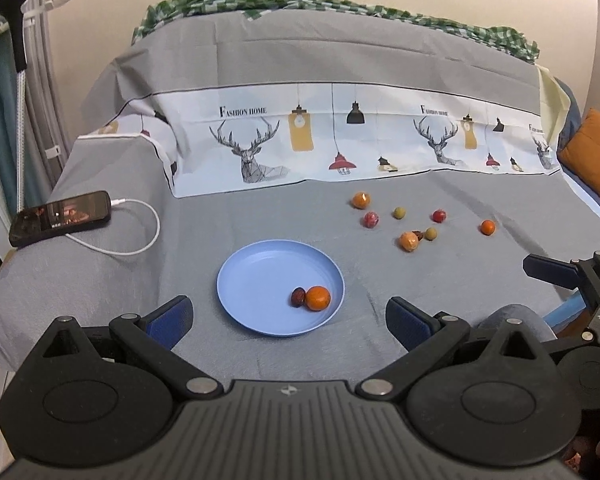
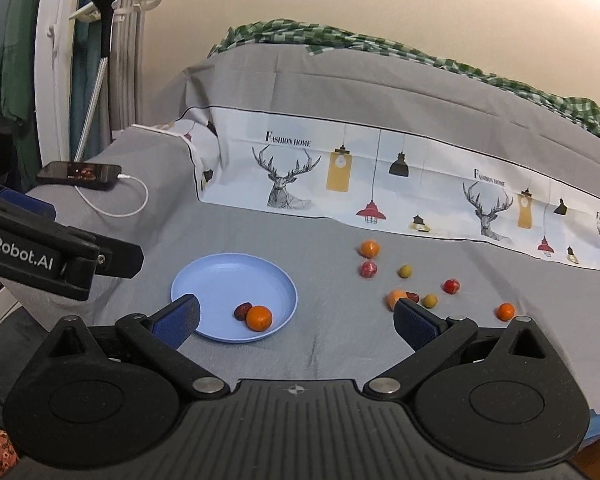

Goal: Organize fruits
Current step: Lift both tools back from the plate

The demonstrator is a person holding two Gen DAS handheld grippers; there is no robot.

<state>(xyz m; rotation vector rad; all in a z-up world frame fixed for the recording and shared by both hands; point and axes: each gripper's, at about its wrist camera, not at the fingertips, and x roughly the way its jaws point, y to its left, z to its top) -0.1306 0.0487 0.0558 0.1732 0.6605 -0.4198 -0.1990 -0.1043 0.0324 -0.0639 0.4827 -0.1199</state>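
Left wrist view
Jaws: your left gripper hangs with its blue-padded fingers spread wide and nothing between them.
Plate: the blue plate lies on the grey sheet straight ahead of your fingers, framed between them.
Fruit on plate: an orange and a dark red date sit touching each other in the plate's near right part.
Loose fruit: beyond the plate to the right you see a scatter on the sheet: an orange at the back, a wrapped red fruit, a green fruit, a second red fruit, a front orange with a dark date just beside it, a second green fruit and a small orange far right.
Other gripper: part of your right gripper shows at the right edge.
Phone: a phone with a white cable lies at the left, well apart from the plate.

Right wrist view
Jaws: your right gripper is also wide apart and empty.
Plate: the blue plate sits ahead and left, its near rim behind your left fingertip.
Fruit on plate: the orange and date touch, near the front rim.
Loose fruit: the front orange sits just beyond your right fingertip; the small orange lies further right.
Other gripper: your left gripper's body crosses the left edge.
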